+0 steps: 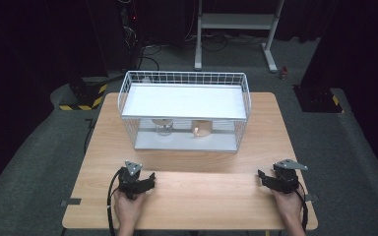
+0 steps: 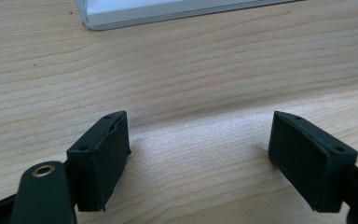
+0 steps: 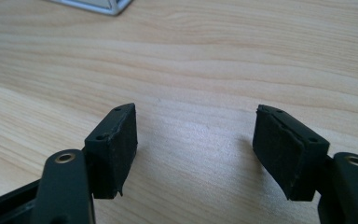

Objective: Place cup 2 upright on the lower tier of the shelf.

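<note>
we hold both grippers low on the table [image 1: 187,196], in the lower part of the high view: the left gripper [image 1: 145,184] at lower left, the right gripper [image 1: 266,178] at lower right. in each gripper view the jaws stand apart with bare wood between them, nothing held.

the nearest things sit well apart from us, in the middle of the high view, on the lower shelf of the wire rack [image 1: 184,110]: a glass [image 1: 164,127] left of centre and a cup [image 1: 201,129] just right of centre, both under the white top shelf. the glass looks clear, so we judge it stiff, slippery and breakable; a hold across its wall below the rim seems best, with gentle pressure. the cup looks light; whether it stands or lies tipped we cannot tell. the reach must go in level through the open front.
</note>
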The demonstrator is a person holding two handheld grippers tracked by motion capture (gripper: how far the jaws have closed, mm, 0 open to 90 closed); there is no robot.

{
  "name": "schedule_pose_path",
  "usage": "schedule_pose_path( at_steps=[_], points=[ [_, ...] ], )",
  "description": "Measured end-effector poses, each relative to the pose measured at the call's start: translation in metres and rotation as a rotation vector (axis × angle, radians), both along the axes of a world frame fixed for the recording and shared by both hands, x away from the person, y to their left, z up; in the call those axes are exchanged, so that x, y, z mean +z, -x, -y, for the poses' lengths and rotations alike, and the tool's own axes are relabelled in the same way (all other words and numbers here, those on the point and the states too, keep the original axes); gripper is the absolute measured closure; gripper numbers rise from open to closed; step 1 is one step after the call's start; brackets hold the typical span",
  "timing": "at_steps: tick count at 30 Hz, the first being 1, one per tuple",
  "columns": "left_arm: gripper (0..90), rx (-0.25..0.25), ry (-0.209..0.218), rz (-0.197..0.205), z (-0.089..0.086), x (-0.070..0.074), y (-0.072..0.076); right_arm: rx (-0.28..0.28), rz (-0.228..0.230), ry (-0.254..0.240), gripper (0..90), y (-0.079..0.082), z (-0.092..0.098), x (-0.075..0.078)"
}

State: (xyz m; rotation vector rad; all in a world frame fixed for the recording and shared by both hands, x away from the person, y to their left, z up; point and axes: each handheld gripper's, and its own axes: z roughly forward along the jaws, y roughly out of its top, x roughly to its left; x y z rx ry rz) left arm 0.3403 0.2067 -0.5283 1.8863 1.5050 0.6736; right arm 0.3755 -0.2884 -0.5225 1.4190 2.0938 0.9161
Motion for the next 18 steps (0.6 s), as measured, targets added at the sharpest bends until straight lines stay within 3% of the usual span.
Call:
schedule_pose_path(
  at_steps=[2,18],
  points=[
    [20.7,-0.001,-0.001,-0.001,-0.0001,0.0001,0.0,0.007,-0.005,0.019,29.9,-0.0002,-0.0018,-0.0005],
    [21.2,0.001,0.0,0.0,0.0002,0.0,0.0002,0.02,-0.007,0.018,29.3,-0.0002,-0.0019,-0.0005]
  ],
)
